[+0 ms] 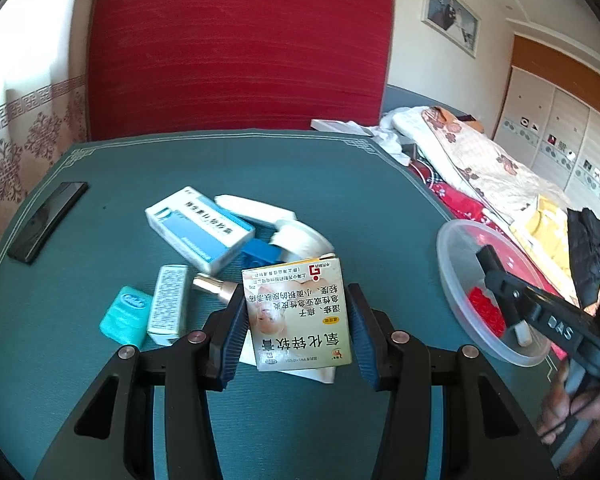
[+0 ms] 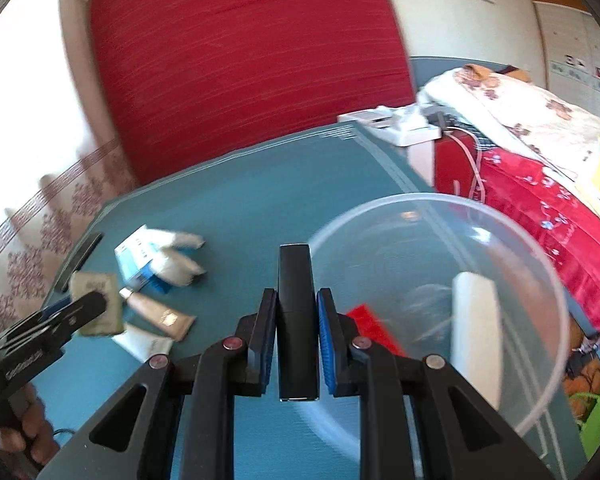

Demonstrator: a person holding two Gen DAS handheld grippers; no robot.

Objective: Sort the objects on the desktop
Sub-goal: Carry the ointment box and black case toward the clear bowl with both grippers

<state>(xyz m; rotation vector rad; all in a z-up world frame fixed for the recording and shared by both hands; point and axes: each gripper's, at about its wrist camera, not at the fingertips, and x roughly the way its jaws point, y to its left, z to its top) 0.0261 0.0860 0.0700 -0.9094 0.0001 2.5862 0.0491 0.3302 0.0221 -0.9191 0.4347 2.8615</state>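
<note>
Ointment box (image 1: 298, 314) clamped upright in your left gripper (image 1: 298, 332) above the table (image 1: 340, 184); your right gripper (image 2: 296, 344) pinches a black stick (image 2: 296, 320), level at the clear bowl (image 2: 540, 264) rim.

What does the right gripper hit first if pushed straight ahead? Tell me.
Probably the clear plastic bowl: the right gripper, shut on a black stick, points just past its near-left rim. Depth is unclear; it may pass above.

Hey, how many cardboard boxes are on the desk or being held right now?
3: the ointment box between the left gripper fingers, the blue-white box mid-desk, the narrow box beside the teal packet. More may be hidden.
</note>
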